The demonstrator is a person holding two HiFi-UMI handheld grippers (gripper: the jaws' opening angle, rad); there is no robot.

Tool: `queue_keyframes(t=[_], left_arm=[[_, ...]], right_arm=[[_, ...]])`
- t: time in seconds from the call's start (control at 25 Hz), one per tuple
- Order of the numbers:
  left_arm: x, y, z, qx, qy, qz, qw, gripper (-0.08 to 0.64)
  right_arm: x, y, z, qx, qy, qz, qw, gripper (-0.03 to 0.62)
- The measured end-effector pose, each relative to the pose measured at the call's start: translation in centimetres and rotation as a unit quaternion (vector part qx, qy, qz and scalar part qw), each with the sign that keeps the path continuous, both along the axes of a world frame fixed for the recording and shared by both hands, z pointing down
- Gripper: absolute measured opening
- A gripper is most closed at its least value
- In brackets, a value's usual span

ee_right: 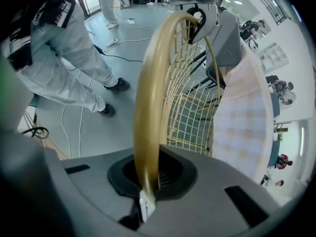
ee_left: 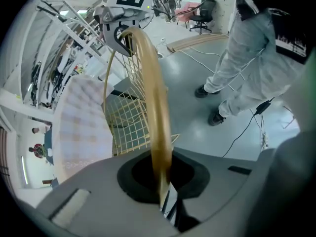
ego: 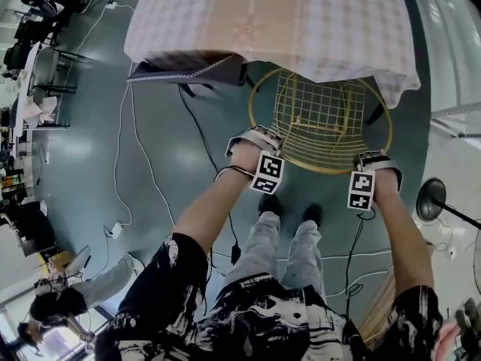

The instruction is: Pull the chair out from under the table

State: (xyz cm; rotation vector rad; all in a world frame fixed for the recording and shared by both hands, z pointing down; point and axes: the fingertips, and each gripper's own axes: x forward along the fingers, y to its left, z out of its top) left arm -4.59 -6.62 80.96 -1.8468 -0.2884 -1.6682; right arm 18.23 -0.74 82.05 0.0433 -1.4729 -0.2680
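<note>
A gold wire chair (ego: 319,119) with a round hoop rim stands partly under the table (ego: 301,21), which is covered by a checked cloth. My left gripper (ego: 262,143) is shut on the near left of the rim. My right gripper (ego: 373,159) is shut on the near right of it. In the left gripper view the gold rim (ee_left: 155,107) runs from the closed left gripper (ee_left: 165,194) up to the right gripper (ee_left: 118,31). In the right gripper view the rim (ee_right: 148,107) leaves the closed right gripper (ee_right: 148,194) and arcs to the left gripper (ee_right: 200,14).
A dark grey seat (ego: 188,70) sits under the table's left side. Cables (ego: 120,164) trail over the grey floor. My shoes (ego: 289,213) stand just behind the chair. A round black stand base (ego: 431,199) is at the right, with wooden boards (ego: 376,307) near it.
</note>
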Motion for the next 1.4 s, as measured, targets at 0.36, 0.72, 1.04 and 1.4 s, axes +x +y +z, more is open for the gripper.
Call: queue_keyframes(t=[0.36,0.72,1.04,1.4], left_arm=[[-0.4,4.0,-0.3,-0.033,0.001,-0.019,0.9993,0.014],[-0.3,5.8,-0.3,-0.059,-0.007,-0.042,0.9974,0.011],[0.3,5.0,-0.7,-0.067,-0.017,-0.047,0.9965,0.009],[-0.3,8.7,0.2,-0.095,-0.020,-0.056,0.9937,0.013]], right_arm=[[-0.3,3.6,-0.1,-0.039,-0.004,0.008,0.999,-0.003],[-0.2,5.1,0.0,-0.056,-0.003,0.006,0.998,-0.002],[0.4,3.7,-0.3,-0.060,0.000,-0.004,0.998,-0.002],[0.0,7.1,0.5,-0.058,-0.002,-0.009,0.998,0.000]])
